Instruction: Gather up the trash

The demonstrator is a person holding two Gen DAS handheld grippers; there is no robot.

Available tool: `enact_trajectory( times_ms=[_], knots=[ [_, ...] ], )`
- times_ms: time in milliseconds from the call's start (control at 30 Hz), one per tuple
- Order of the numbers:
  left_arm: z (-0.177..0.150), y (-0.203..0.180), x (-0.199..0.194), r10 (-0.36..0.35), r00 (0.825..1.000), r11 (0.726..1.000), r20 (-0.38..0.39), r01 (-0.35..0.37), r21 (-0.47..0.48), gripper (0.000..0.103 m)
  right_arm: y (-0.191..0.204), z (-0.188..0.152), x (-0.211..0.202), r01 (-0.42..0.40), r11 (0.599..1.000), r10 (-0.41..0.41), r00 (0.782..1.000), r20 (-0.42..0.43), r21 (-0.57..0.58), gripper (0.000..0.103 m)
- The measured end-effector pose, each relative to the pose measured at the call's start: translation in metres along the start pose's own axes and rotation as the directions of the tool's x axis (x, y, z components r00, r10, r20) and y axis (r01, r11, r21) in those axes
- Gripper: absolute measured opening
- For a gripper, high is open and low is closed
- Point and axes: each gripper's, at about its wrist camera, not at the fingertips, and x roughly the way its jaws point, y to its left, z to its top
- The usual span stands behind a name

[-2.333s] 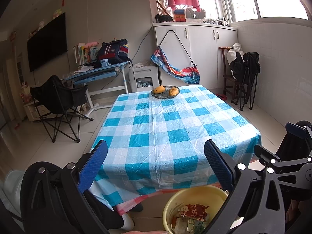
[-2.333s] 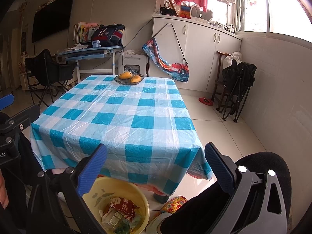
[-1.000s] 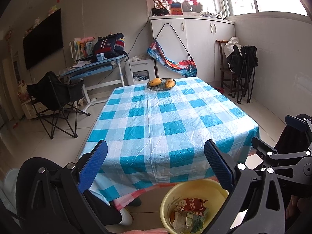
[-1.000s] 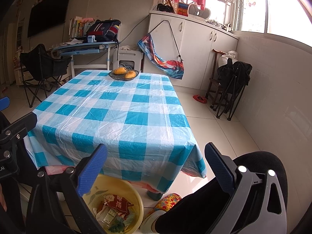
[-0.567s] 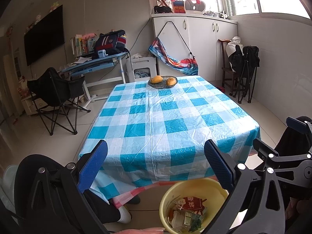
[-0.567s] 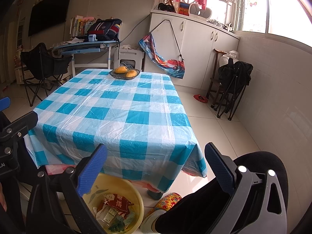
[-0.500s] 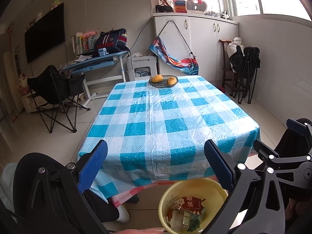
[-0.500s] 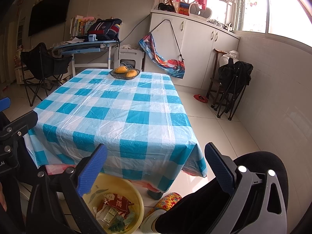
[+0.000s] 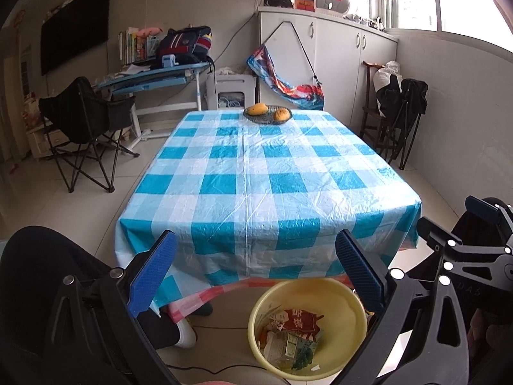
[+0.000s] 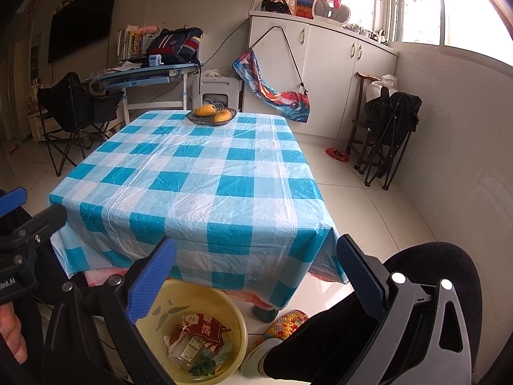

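While spread wide, both grippers (image 9: 256, 272) (image 10: 256, 276) empty.

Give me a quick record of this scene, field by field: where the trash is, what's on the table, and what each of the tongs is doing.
trash: wrappers and packets lie in the yellow basin
basin place: on the floor, at the near edge of the table
table top: checked cloth, with only a fruit basket at the far end
left tongs: open, holding nothing
right tongs: open, holding nothing
task state: no trash seen on the table
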Motion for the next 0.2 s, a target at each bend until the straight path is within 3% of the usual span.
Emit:
enact_trajectory(
  times_ms=[200],
  knots=[
    [-0.013, 0.013, 0.009, 0.048, 0.996, 0.998, -0.079, -0.050, -0.023, 0.095, 0.000, 0.026, 0.033, -0.089, 0.995, 0.093, 0.990, -0.107, 0.042, 0.096]
  ],
)
